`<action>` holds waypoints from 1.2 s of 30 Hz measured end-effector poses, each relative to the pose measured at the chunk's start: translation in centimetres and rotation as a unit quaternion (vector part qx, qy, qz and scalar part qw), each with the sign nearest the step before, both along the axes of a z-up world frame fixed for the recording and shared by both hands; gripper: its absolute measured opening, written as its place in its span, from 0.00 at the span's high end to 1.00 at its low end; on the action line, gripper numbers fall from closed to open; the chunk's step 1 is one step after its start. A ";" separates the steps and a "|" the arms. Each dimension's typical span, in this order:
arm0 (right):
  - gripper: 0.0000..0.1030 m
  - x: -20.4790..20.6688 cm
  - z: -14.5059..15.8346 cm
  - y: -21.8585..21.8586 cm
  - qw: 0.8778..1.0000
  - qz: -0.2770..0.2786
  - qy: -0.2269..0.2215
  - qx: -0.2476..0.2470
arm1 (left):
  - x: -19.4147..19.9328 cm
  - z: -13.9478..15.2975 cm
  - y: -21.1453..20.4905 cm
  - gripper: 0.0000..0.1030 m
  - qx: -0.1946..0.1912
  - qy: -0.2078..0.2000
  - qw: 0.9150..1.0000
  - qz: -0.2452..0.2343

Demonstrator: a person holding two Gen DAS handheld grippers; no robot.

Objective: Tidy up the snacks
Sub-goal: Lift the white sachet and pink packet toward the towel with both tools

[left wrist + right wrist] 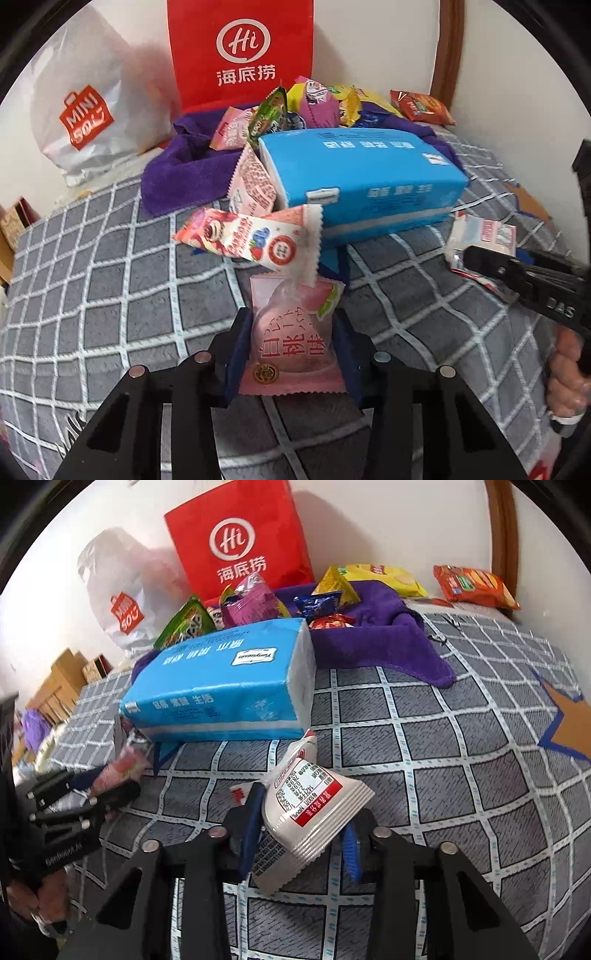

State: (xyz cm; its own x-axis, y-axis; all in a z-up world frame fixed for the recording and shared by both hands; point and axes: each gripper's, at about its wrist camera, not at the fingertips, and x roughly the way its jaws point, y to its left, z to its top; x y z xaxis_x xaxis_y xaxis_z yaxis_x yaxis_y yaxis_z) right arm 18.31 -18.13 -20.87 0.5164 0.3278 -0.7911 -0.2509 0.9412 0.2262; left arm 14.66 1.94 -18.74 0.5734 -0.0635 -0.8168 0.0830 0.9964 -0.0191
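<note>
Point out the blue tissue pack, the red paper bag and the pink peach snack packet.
blue tissue pack (362,173), left wrist view, on its top face.
red paper bag (240,542), right wrist view, on its white round logo.
pink peach snack packet (291,343), left wrist view, on its printed front.

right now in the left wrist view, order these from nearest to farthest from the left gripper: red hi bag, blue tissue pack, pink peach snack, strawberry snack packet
1. pink peach snack: clamped in the left gripper, bottom centre.
2. strawberry snack packet: just beyond, overlapping the peach snack's top edge.
3. blue tissue pack: further back, slightly right, on the checked bedcover.
4. red hi bag: farthest, upright against the wall.
</note>
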 end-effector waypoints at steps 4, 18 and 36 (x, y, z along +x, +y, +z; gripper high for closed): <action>0.70 -0.1 0.2 -0.8 1.000 -0.019 0.007 0.010 | -0.7 0.6 0.5 0.61 -0.063 0.013 0.998 -0.008; 0.70 -2.5 4.5 -2.1 0.999 -0.016 -0.029 0.007 | -2.4 4.5 -1.8 0.61 -0.128 -0.007 0.990 -0.052; 0.70 2.5 11.3 -0.2 0.996 0.007 -0.085 -0.018 | 2.8 12.1 -0.6 0.61 -0.095 -0.063 0.993 -0.029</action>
State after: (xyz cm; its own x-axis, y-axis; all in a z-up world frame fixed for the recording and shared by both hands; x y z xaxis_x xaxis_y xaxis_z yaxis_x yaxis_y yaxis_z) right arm 20.79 -18.34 -9.59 0.6399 0.3093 -0.7034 -0.2957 0.9440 0.1462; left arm 17.47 1.35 -6.64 0.6611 -0.2458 -0.7089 0.1537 0.9692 -0.1926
